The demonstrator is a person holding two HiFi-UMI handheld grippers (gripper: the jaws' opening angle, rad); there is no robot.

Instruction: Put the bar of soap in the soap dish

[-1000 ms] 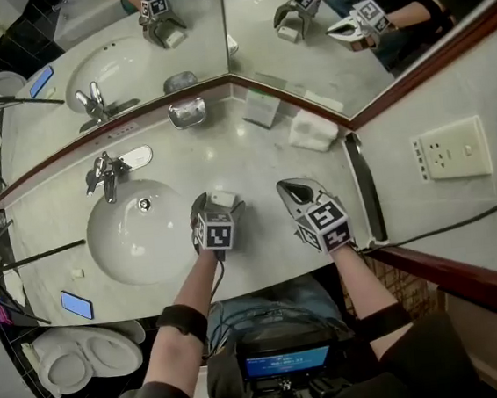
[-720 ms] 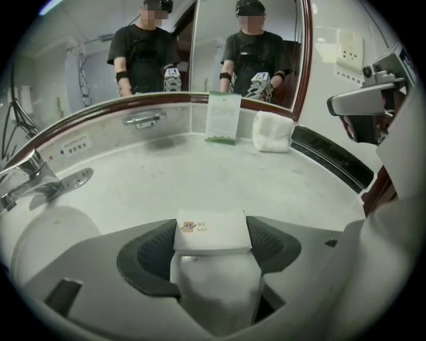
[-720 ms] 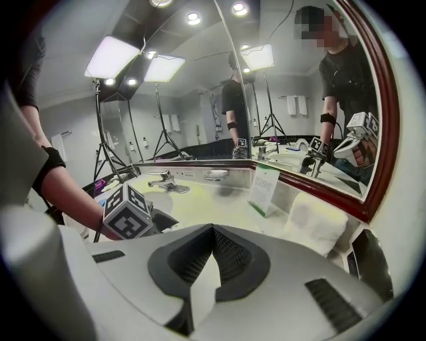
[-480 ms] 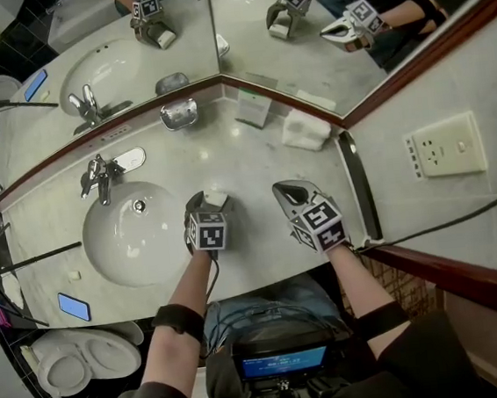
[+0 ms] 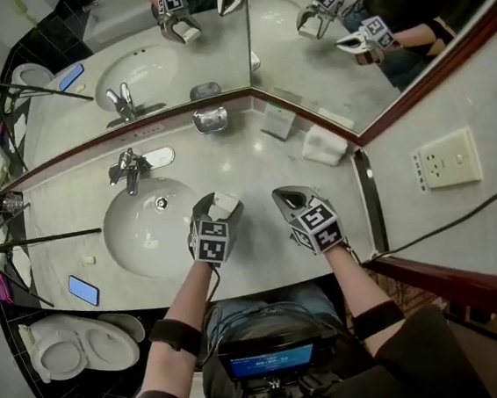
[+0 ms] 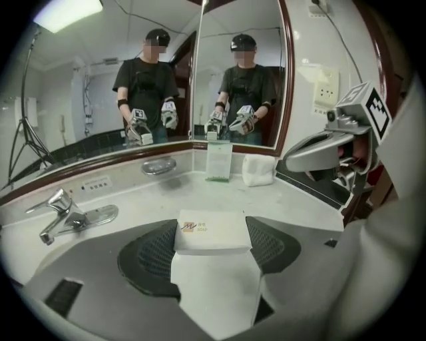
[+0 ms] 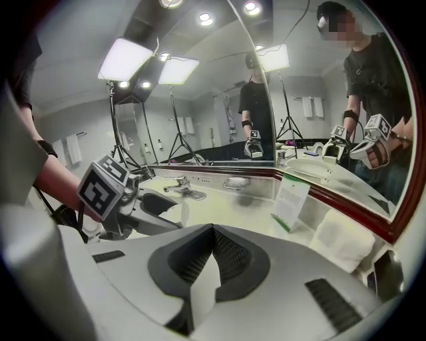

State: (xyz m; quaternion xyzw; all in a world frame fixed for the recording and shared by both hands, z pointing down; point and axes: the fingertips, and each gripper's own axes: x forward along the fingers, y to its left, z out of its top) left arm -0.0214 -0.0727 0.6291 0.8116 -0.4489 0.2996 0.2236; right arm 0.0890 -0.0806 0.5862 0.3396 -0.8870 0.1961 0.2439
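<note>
The bar of soap [image 5: 224, 204] is a white wrapped block, and my left gripper [image 5: 220, 207] is shut on it, holding it off the counter beside the sink. The left gripper view has the soap [image 6: 212, 231] clamped flat between the two dark pads [image 6: 150, 256]. Those jaws closed onto it within the last second. The metal soap dish [image 5: 210, 120] sits empty at the back of the counter under the mirror corner, ahead of the soap [image 6: 158, 166]. My right gripper [image 5: 285, 196] hovers to the right of the left one, shut with nothing in it [image 7: 213, 250].
A sink basin [image 5: 129, 241] and faucet [image 5: 128, 168] lie left of the grippers. A standing card [image 5: 277, 122] and a folded white towel [image 5: 325, 144] are at the back right near the dish. A phone [image 5: 83, 290] lies on the counter's front left. Mirrors line the back.
The left jaws have closed on the soap, and the left gripper has risen off the counter with it. The right gripper has shifted slightly.
</note>
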